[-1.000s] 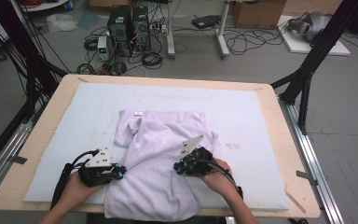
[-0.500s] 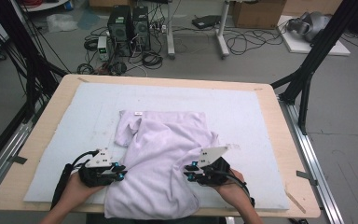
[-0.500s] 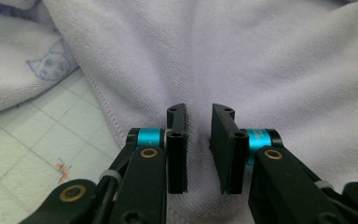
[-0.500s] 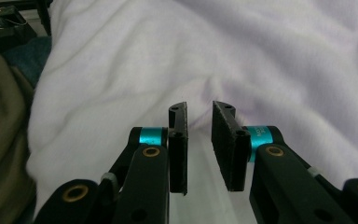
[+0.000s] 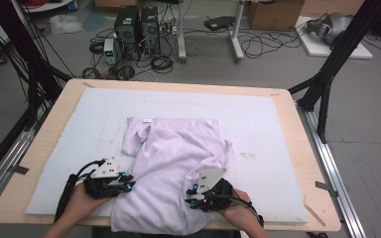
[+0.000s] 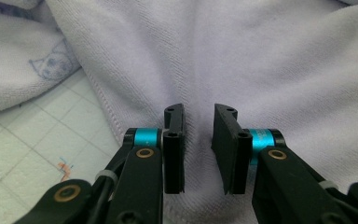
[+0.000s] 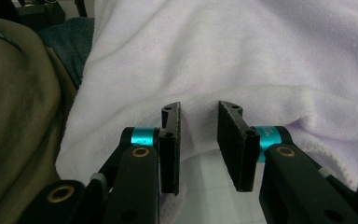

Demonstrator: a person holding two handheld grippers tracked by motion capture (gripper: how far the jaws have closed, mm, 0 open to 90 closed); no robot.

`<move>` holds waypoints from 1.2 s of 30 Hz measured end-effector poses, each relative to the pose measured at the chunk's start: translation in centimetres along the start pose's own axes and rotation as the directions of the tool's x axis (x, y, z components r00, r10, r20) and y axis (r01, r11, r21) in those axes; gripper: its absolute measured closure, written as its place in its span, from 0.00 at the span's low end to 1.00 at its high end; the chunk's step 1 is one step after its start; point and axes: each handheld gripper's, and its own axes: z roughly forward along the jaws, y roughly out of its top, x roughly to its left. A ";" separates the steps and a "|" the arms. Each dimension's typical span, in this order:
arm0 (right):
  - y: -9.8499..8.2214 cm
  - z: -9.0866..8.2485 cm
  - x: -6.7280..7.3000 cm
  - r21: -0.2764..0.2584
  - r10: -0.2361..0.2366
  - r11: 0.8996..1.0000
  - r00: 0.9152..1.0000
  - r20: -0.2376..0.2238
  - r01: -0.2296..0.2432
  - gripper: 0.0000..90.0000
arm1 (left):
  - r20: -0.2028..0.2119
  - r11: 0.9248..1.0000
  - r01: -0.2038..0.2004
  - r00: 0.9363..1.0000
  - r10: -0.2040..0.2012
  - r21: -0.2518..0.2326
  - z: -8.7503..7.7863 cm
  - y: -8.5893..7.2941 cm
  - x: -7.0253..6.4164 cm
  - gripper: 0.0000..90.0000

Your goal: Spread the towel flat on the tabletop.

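Lilac garment (image 5: 171, 168) (one), two hand-held grippers (image 5: 110, 182) (image 5: 202, 194).

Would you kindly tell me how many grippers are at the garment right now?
2. The left gripper is at the garment's near-left edge; the right gripper is at its near-right edge. Both stand slightly open, having just been opening, with cloth between the jaws.

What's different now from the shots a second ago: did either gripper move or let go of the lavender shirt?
The right gripper has slid toward the table's near edge, along the lavender knit shirt. Both grippers' jaws have just been opening; in each gripper view the fabric lies between the pads with gaps showing, so both grips look released. The left gripper stayed at the shirt's left edge, and the shirt lies much as before on the pale blue mat.
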 end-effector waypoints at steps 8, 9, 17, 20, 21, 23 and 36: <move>-0.2 0.9 -0.6 0.031 0.014 0.999 1.000 -0.012 -0.014 0.96 | -0.004 1.000 -0.008 1.000 0.008 0.003 0.0 0.0 0.0 0.81; -0.4 0.5 -0.6 0.027 0.020 0.999 1.000 -0.015 -0.019 0.97 | -0.004 1.000 -0.005 1.000 0.005 0.001 0.0 0.0 -0.1 0.81; -2.6 -3.9 1.6 0.003 0.056 0.998 0.998 0.021 -0.057 0.97 | -0.006 1.000 -0.006 1.000 0.006 0.004 0.0 0.0 -0.1 0.81; -3.3 -5.9 2.5 -0.032 0.074 0.997 0.997 0.038 -0.072 0.96 | -0.007 1.000 -0.006 1.000 0.006 0.003 0.0 0.0 -0.1 0.81; -3.3 -6.4 2.6 -0.041 0.077 0.996 0.996 0.043 -0.076 0.96 | -0.005 1.000 -0.005 1.000 0.005 0.001 0.0 0.0 -0.1 0.81; -3.5 -7.0 2.4 -0.063 0.085 0.995 0.995 0.056 -0.081 0.92 | -0.005 1.000 -0.004 1.000 0.004 0.002 0.0 0.0 -0.1 0.81; -4.2 -2.3 -0.2 -0.001 0.134 0.991 0.991 0.017 -0.134 0.91 | -0.002 1.000 -0.005 1.000 0.005 0.004 0.0 0.0 -0.1 0.82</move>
